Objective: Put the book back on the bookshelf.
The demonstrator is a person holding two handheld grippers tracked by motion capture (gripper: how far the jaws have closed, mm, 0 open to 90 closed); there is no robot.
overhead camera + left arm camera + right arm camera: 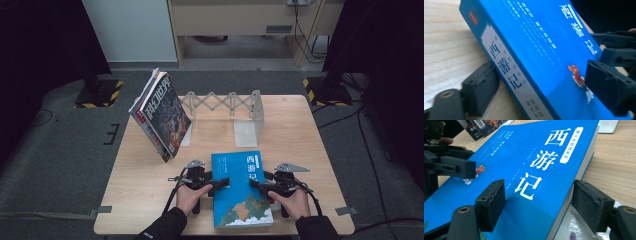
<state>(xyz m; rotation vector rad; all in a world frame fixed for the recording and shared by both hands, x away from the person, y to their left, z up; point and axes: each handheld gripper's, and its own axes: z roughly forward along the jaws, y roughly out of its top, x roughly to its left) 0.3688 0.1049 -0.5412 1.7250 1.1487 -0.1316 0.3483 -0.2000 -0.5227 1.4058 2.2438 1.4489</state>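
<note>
While the blue book lies near the wooden table's front edge, bare wood stays open on both sides. Its glossy cover sits between the left gripper and right gripper; each straddles one long edge, blocky black jaws spread, pads not visibly pressing. Behind, magazines lean against a metal accordion bookend. Whether the book is lifted is unclear.

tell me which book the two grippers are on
The blue book lying at the table's near edge, between both grippers; the dark-covered magazines lean against the expanding metal bookend farther back.
</note>
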